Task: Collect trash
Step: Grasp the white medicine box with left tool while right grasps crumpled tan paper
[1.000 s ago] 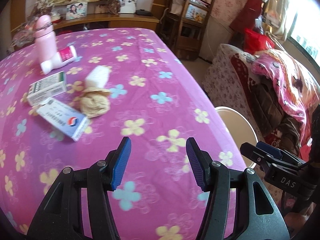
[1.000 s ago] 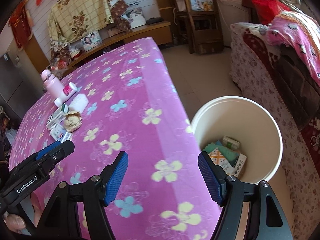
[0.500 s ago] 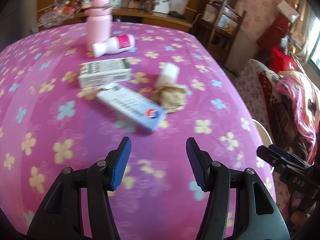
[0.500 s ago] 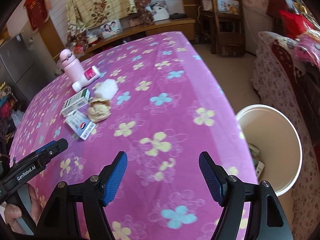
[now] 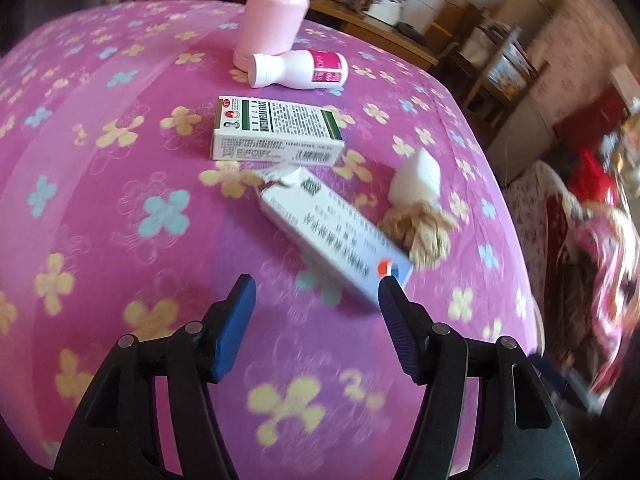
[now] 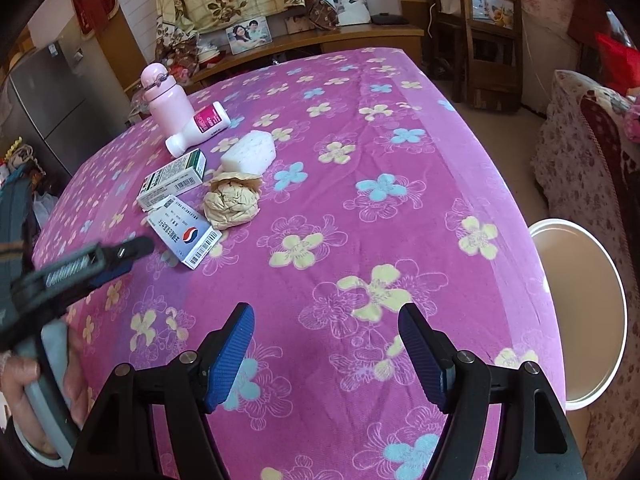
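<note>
On the pink flowered tablecloth [image 5: 120,240] lie a white-and-blue medicine box [image 5: 336,236] [image 6: 184,234], a green-and-white box [image 5: 276,132] [image 6: 172,180], a crumpled tan paper ball [image 5: 424,232] [image 6: 232,202], a white sponge block [image 5: 416,178] [image 6: 250,152] and a white bottle on its side [image 5: 298,70] [image 6: 198,128]. My left gripper [image 5: 316,292] hovers just short of the white-and-blue box, its jaws opening with nothing between them. My right gripper [image 6: 326,320] stands open over bare cloth, nearer the table's right edge. The left gripper's body [image 6: 80,268] shows at the left of the right wrist view, a hand [image 6: 24,380] under it.
An upright pink flask [image 5: 274,12] [image 6: 164,98] stands behind the lying bottle. A white bucket [image 6: 580,312] sits on the floor off the table's right edge. A sofa with floral covers [image 6: 592,152] lies to the right; a wooden chair [image 6: 488,28] and a low shelf stand beyond the table.
Both grippers swung left, away from the bucket and toward the pile of trash. The boxes now lie much closer to my left gripper, whose jaws have widened. The bucket slid to the right edge.
</note>
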`<state>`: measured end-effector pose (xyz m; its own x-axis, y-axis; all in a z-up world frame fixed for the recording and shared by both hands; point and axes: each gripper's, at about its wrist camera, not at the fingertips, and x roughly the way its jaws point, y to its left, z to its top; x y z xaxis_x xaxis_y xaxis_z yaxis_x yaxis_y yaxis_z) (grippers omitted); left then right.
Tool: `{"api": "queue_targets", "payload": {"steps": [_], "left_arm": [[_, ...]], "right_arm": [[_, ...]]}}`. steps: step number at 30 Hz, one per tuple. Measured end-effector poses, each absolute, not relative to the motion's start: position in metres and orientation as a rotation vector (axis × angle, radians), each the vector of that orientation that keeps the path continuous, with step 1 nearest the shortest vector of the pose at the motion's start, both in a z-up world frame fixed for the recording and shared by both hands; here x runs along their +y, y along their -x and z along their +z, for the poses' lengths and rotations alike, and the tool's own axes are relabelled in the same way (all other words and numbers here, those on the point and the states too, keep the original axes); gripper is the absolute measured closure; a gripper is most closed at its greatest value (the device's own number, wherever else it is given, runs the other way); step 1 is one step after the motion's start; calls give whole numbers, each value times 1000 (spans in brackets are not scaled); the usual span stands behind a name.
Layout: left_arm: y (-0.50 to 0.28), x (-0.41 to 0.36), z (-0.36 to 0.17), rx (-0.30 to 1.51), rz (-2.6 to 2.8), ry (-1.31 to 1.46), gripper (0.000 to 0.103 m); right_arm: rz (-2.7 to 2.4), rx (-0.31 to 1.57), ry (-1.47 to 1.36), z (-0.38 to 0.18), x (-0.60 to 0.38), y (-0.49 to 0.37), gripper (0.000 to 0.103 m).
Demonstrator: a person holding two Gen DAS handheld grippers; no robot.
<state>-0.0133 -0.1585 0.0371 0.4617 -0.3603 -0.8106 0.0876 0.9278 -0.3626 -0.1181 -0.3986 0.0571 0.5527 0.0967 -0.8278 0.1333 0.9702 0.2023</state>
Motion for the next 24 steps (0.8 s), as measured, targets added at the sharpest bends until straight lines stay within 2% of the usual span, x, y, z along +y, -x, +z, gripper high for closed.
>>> {"api": "queue_targets", "payload": {"steps": [10,19,24], "left_arm": [[-34,-196,30,1058,-29,153,39],[-29,-200,35,1073,-101,-43,39],[-33,-193,38,1098,-163,96,39]], "right_arm": [[10,996,-275,51,-406,115,30],[34,1001,-298,46,-405,110,30],[57,996,-305,46,-395,108,30]]}}
